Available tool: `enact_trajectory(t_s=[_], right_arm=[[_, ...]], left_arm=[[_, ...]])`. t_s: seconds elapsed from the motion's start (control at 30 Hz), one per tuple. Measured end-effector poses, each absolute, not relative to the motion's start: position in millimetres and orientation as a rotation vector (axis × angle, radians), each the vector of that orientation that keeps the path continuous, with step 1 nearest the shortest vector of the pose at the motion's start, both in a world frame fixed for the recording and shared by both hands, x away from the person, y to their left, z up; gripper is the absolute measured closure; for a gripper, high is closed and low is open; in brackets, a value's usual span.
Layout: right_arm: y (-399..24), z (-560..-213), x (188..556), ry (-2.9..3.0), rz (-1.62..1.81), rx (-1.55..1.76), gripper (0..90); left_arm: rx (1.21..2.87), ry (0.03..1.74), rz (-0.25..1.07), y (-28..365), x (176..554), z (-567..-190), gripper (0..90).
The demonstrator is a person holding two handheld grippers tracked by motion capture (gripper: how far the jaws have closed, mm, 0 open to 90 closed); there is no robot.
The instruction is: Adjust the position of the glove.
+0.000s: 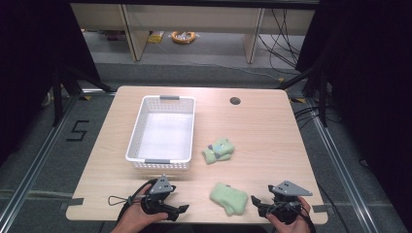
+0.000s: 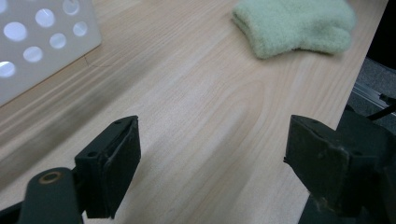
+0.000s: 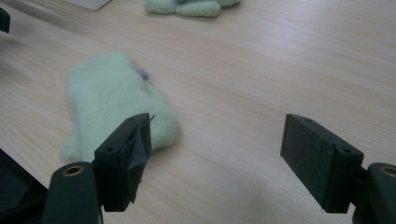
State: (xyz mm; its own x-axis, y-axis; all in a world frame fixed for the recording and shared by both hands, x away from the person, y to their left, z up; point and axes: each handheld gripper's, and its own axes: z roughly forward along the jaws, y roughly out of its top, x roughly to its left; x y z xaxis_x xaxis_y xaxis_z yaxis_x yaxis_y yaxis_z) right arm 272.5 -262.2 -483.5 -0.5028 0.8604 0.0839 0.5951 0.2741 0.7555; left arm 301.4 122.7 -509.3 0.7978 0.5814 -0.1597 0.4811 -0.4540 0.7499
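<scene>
A light green fuzzy mitten (image 1: 229,198) (image 2: 294,24) (image 3: 112,100) lies flat near the table's front edge, between the two grippers. A second green mitten with purple marks (image 1: 218,150) (image 3: 189,6) lies farther back, right of the basket. My left gripper (image 1: 179,209) (image 2: 212,161) rests low at the front left, jaws open and empty, pointing toward the near mitten. At the front right my right gripper (image 1: 256,203) (image 3: 217,154) is open too, nothing between its pads, with the near mitten just beyond its left jaw.
A white perforated basket (image 1: 137,135) (image 2: 42,42) stands empty on the left half of the wooden table (image 1: 262,141). A round cable hole (image 1: 235,101) sits at the back right. Dark floor and rails surround the table edges.
</scene>
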Motion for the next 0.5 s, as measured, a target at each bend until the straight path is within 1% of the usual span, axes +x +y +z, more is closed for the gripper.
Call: enact_trajectory(t_s=[0.17,0.23,0.37,0.47,0.5], right_arm=[[-262.3,-483.4,272.4,2.212,1.085,1.330,26.2],[-261.7,-483.4,272.2,2.218,1.090,1.317,29.0],[-260.4,-483.0,271.9,2.236,1.084,1.292,29.9],[-259.7,-483.4,271.6,2.236,1.117,1.297,33.6],[-260.1,-483.5,272.3,2.242,1.122,1.279,33.6]], left_arm=[[2.130,0.788,0.149,122.2,301.2,-509.2,17.8],[2.130,0.790,0.149,122.1,301.2,-509.3,17.8],[2.119,0.795,0.148,121.1,300.5,-509.5,17.8],[2.139,0.795,0.139,121.9,300.7,-509.3,17.8],[2.115,0.794,0.128,119.7,299.9,-509.7,17.8]])
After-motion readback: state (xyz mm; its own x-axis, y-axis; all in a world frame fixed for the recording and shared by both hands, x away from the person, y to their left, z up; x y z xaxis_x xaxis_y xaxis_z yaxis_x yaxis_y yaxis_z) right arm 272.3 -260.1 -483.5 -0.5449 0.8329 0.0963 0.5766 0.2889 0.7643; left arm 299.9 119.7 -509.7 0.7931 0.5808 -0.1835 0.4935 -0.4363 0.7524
